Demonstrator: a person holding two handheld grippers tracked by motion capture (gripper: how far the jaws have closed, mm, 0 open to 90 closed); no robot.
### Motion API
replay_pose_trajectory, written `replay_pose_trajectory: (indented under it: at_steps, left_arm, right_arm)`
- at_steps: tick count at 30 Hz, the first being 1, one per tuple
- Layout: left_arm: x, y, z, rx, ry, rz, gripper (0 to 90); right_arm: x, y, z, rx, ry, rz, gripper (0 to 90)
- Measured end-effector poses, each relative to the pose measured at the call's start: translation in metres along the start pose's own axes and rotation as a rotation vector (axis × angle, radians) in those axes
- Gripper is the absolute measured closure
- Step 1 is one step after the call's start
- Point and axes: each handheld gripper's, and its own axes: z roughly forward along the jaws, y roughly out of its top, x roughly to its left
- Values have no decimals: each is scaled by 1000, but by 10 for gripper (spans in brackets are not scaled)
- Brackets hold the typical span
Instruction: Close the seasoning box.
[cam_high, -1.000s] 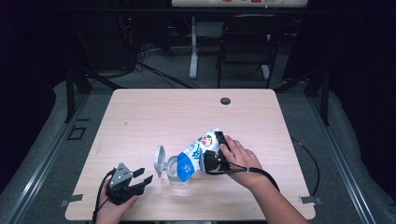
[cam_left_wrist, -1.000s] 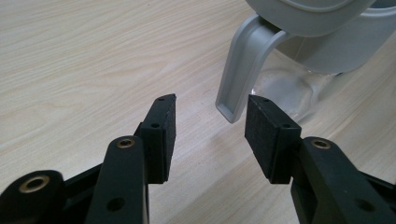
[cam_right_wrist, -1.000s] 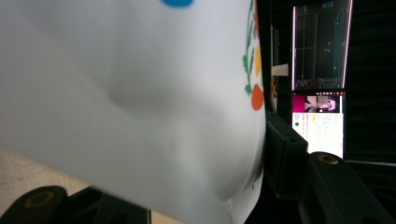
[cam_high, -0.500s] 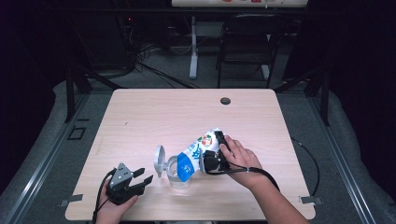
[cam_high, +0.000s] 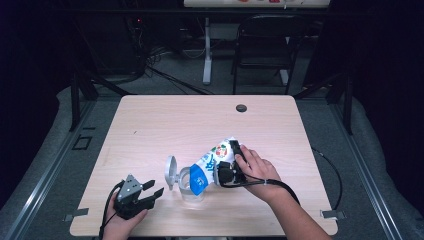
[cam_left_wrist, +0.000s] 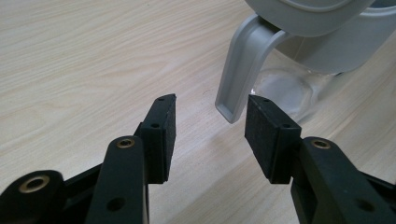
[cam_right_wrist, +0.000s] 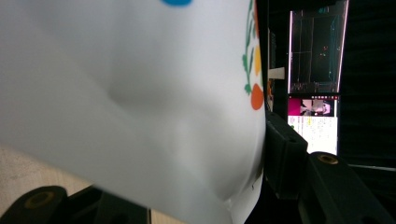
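Observation:
A white pouch (cam_high: 216, 156) with a blue end and colourful print lies tilted, its blue end over the mouth of a clear jug (cam_high: 191, 189). My right gripper (cam_high: 227, 166) is shut on the pouch's upper half. In the right gripper view the pouch (cam_right_wrist: 140, 93) is pinched between the jaws of my right gripper (cam_right_wrist: 177, 186), and one black finger (cam_right_wrist: 286, 154) shows at its right. The jug's grey lid (cam_high: 171, 172) stands flipped open. My left gripper (cam_high: 152, 192) rests open on the table left of the jug. In the left gripper view the grey handle (cam_left_wrist: 239, 70) hangs just beyond my left gripper's (cam_left_wrist: 210, 126) open jaws, untouched.
The light wooden table (cam_high: 150, 125) has a dark round grommet (cam_high: 241, 108) near its far edge. A black folding chair (cam_high: 260, 45) and cables stand on the floor behind. A lit screen (cam_right_wrist: 313, 119) shows past the pouch.

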Motion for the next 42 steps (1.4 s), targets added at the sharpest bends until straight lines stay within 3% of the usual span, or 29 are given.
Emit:
replay_pose_trajectory:
  at_steps: [42]
  left_arm:
    - [0,0,1,7,-3,5,539]
  right_arm:
    - [-4,2,-3,2,-7,-38,519]
